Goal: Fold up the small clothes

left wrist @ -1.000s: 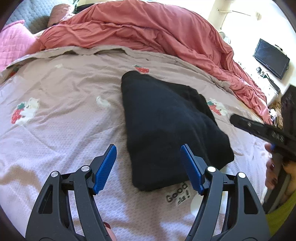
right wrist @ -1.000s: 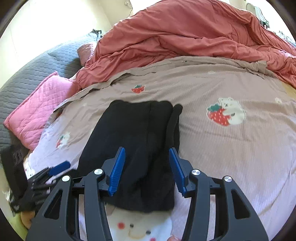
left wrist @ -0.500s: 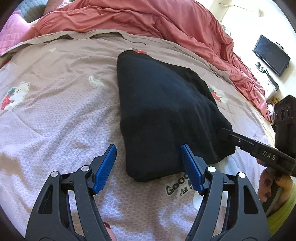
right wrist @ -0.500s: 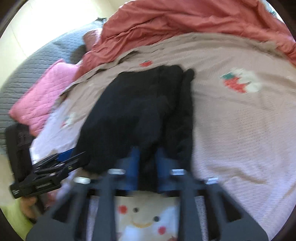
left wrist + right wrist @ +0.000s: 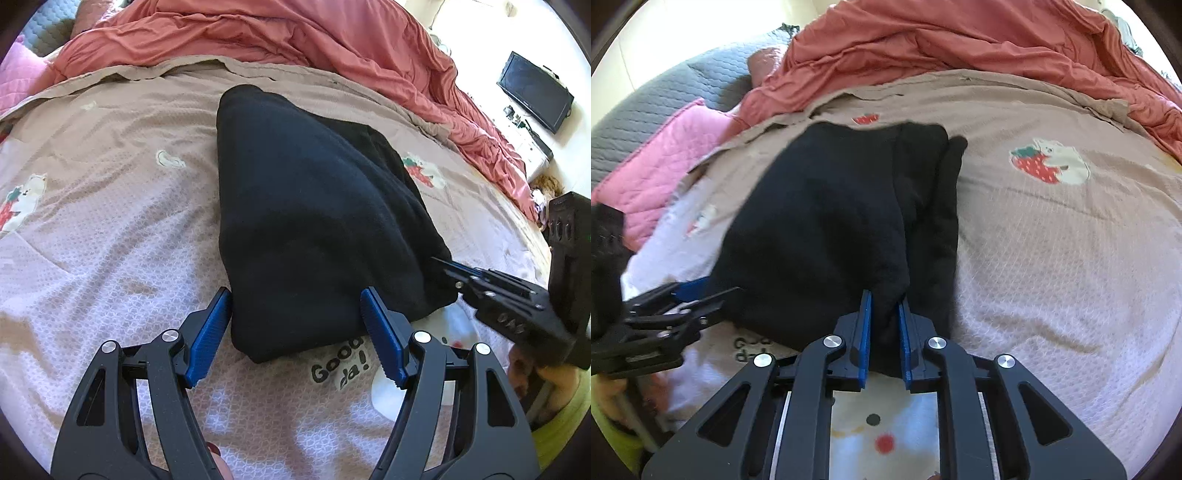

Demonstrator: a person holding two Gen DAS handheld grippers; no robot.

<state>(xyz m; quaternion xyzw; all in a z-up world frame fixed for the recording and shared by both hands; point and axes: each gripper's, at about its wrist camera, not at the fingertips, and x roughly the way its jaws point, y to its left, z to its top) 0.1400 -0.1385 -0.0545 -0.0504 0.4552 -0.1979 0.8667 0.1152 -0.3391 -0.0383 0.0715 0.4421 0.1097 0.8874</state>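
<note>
Left wrist view: bed sheet (image 5: pixel 110 229), beige-pink with strawberry prints, fills most of frame. Crumpled red duvet (image 5: pixel 295 40) piled along its far edge, pink quilted pillow (image 5: pixel 665 162) at the far left corner, grey quilted cover (image 5: pixel 665 96) behind that.

Black garment (image 5: pixel 314 229) lies folded on the sheet, roughly centre, narrow end toward the duvet, wide end toward the near edge. A folded-over strip runs along its right side in the right wrist view.

My left gripper (image 5: pixel 299 332) sits at the garment's near edge, blue pads apart. Near-left corner of the cloth is between them, left pad just beside the cloth edge, neither pad pressing on it.

My right gripper (image 5: pixel 883 336) has its pads drawn together and pinching a bunched fold at the garment's near-right corner. Cloth fills the gap between them.

Printed lettering on the sheet just in front of the garment, partly covered. Dark screen (image 5: pixel 535 92) on the wall at far right, probably a TV; too distorted to be sure.
</note>
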